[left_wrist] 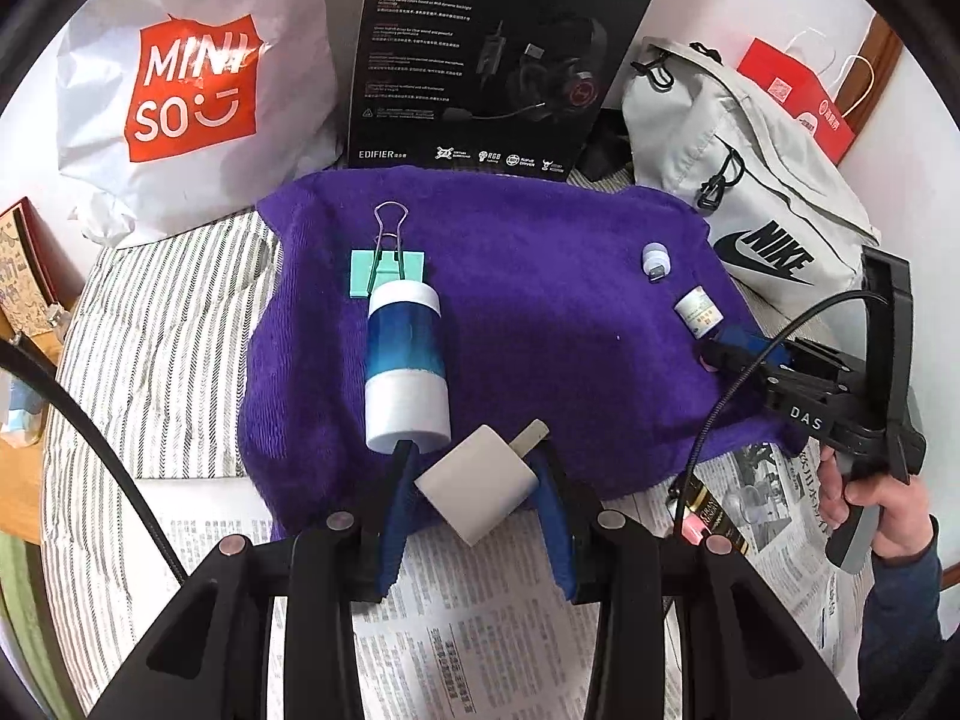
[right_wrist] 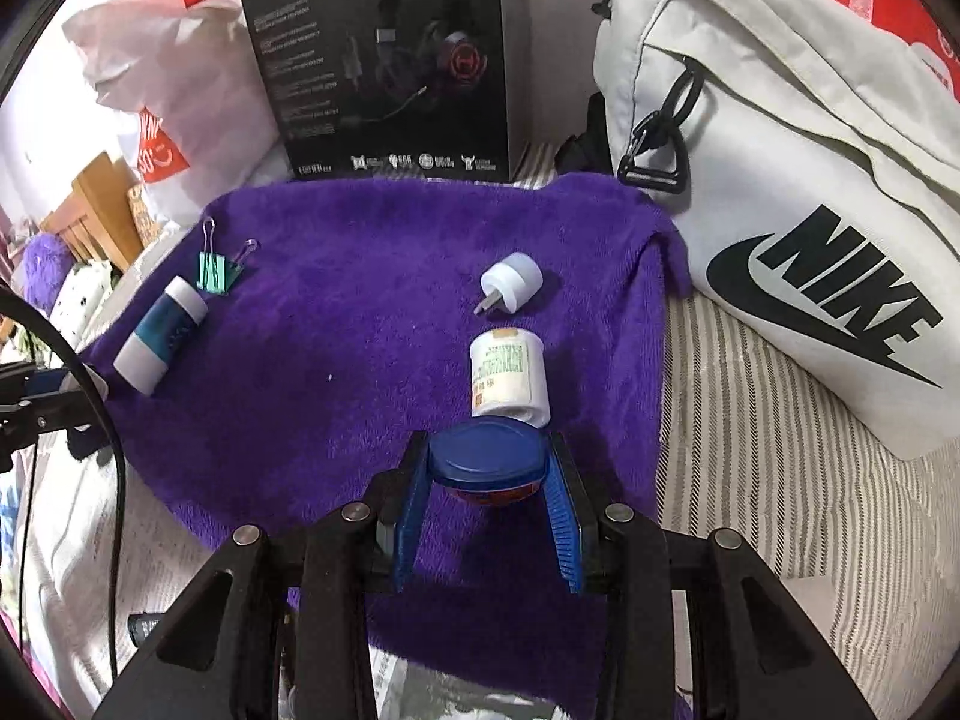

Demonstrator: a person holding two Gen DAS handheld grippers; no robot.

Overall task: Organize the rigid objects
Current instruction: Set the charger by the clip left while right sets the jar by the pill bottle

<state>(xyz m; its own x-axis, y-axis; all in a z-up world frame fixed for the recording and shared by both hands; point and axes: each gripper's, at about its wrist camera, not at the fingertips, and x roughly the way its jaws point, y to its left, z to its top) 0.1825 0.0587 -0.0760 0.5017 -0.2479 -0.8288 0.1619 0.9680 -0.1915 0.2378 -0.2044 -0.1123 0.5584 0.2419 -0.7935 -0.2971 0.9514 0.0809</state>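
Purple towel (right_wrist: pixel 360 360) over a striped sheet (right_wrist: pixel 780 420), newspaper at near edge. Left gripper (left_wrist: pixel 477 480) clamps a white plug adapter (left_wrist: pixel 480 483); blue-and-white bottle (left_wrist: pixel 407 369) lies just ahead-left of its fingers, mint binder clip (left_wrist: pixel 387 270) beyond. Right gripper (right_wrist: pixel 489 474) clamps a blue-lidded jar (right_wrist: pixel 489 459); white labelled bottle (right_wrist: pixel 510 375) lies just ahead, small round plug (right_wrist: pixel 513 282) farther. Nike bag (right_wrist: pixel 780 210) to the right.
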